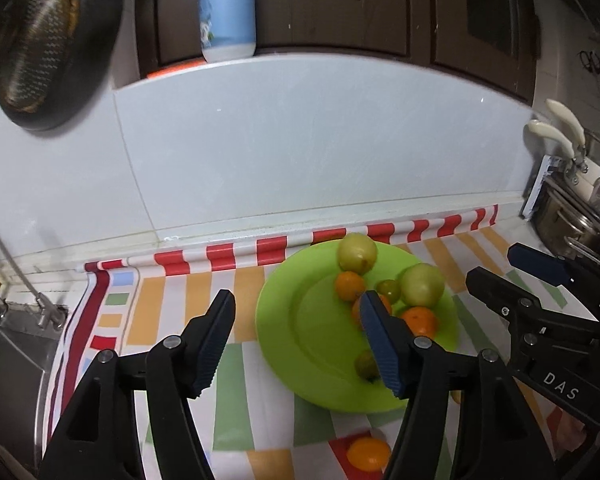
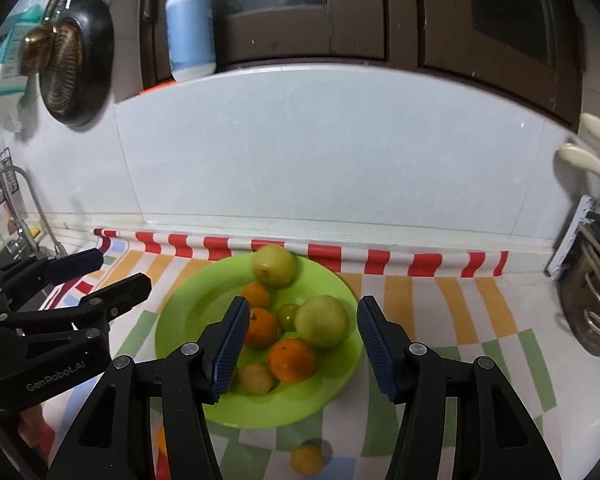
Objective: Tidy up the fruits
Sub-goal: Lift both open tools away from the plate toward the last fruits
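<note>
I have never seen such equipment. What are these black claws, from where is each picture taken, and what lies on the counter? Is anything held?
No robot here: a person holds a two-finger clamp tool in each hand, each carrying a wide-angle camera looking along its fingers. One picture comes from the left gripper, the other from the right gripper; each also sees the other tool at its edge. On the striped cloth stands a green plate with several oranges and greenish fruits, among them a large green fruit. A small orange and a yellowish fruit lie on the cloth beside the plate. Both grippers are open and hold nothing.
</note>
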`<state>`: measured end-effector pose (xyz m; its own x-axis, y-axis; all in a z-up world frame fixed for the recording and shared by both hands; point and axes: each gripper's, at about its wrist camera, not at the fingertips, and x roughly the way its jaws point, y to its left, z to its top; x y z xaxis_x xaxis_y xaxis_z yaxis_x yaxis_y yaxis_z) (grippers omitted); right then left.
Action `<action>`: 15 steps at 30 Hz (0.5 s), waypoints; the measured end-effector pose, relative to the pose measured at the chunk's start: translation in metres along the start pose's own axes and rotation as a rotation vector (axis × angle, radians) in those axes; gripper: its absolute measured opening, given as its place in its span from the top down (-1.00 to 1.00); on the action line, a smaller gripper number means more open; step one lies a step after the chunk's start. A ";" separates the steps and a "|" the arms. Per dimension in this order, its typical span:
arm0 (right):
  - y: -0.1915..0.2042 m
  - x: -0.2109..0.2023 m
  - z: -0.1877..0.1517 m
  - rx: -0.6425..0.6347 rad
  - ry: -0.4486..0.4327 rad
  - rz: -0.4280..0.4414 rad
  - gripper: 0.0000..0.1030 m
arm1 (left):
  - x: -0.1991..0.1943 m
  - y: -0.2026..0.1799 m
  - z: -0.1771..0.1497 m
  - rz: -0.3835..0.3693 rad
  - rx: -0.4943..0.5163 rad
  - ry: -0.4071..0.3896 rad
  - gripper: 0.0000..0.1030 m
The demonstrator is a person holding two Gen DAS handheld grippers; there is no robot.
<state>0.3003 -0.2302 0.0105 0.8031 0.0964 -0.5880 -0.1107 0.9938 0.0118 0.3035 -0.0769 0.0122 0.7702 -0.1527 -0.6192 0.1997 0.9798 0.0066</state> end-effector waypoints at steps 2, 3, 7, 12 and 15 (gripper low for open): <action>0.000 -0.012 -0.003 0.004 -0.012 0.003 -0.10 | -0.011 0.000 -0.004 0.000 -0.003 -0.008 -0.27; -0.001 -0.018 -0.004 0.004 -0.015 0.006 -0.12 | -0.016 -0.001 -0.007 -0.002 -0.003 -0.012 -0.28; -0.002 -0.041 -0.012 0.005 -0.032 -0.004 -0.16 | -0.036 -0.001 -0.018 0.004 -0.008 -0.025 -0.29; 0.000 -0.063 -0.024 0.008 -0.054 -0.022 -0.16 | -0.056 0.002 -0.034 0.007 -0.014 -0.024 -0.30; 0.004 -0.076 -0.034 -0.007 -0.067 -0.037 -0.16 | -0.066 0.001 -0.045 0.020 -0.007 -0.026 -0.31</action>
<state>0.2185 -0.2356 0.0277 0.8440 0.0629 -0.5327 -0.0835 0.9964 -0.0146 0.2257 -0.0600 0.0177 0.7897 -0.1361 -0.5983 0.1795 0.9837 0.0132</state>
